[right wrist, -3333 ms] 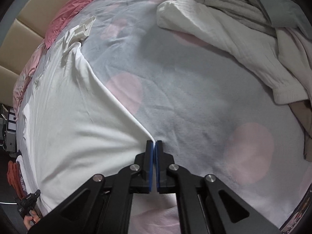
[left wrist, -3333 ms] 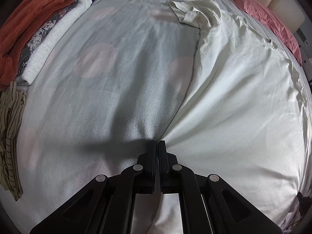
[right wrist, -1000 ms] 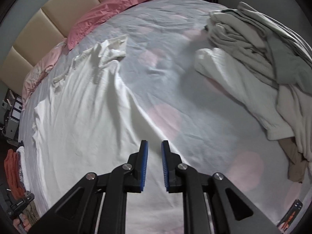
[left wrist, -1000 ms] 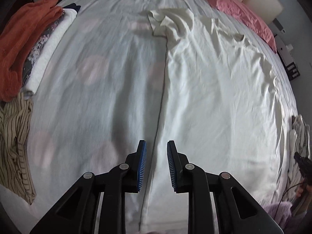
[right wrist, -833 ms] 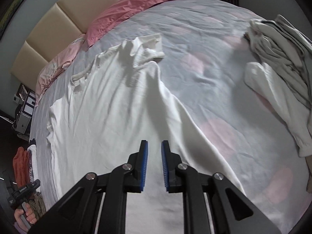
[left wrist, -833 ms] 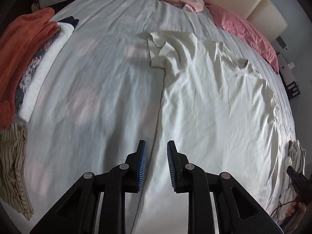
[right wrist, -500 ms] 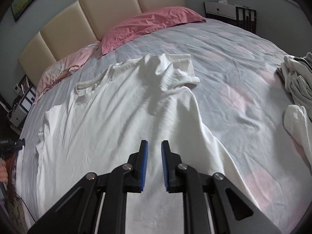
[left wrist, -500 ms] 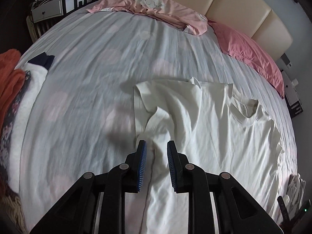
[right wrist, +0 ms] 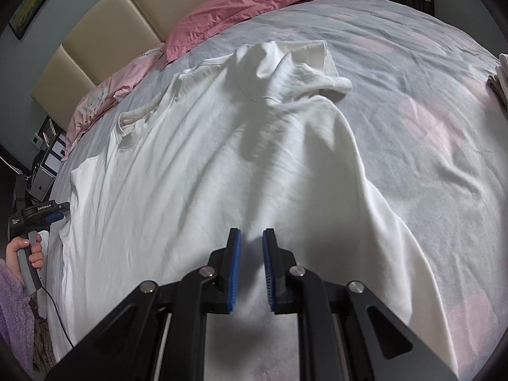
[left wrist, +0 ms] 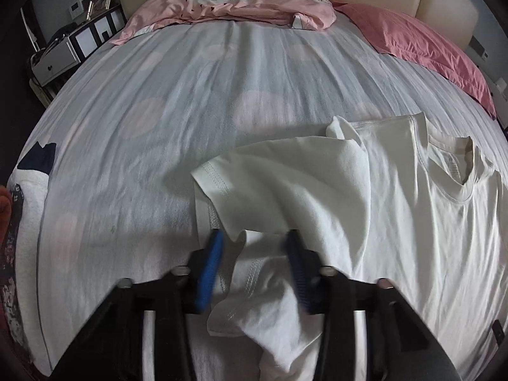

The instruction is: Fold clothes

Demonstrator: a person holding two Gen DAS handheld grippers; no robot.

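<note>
Lying spread face-up on the bed [right wrist: 412,63], the white T-shirt [right wrist: 197,165] has its neckline [left wrist: 457,171] toward the headboard [right wrist: 104,22] and its hem toward the camera. The body is flat and open, with no lengthwise or crosswise fold in it, though loose creases run along it. Both short sleeves are crumpled: the left sleeve [left wrist: 285,174] is flipped over onto itself beside the neckline, and the right sleeve [right wrist: 298,66] is bunched on the far side of the neckline, nearer the dark pink pillow [right wrist: 247,0].

The left gripper [left wrist: 254,254] sits low at the rumpled left sleeve, its blue-padded fingers spread wide on either side of a ridge of cloth without pinching it. The right gripper [right wrist: 250,254] hovers over the lower middle of the shirt's body, well back from the neckline, its fingers parted with nothing between them.

By my judgement the shirt is laid out but not folded; straightening the sleeves and all the folds of this garment are left. A small stack of folded items [left wrist: 22,197] lies at the bed's left edge, far from the neckline, which suggests other clothes are finished. At the opposite edge a bit of pale unfolded fabric [right wrist: 500,76] shows, so more may wait.
</note>
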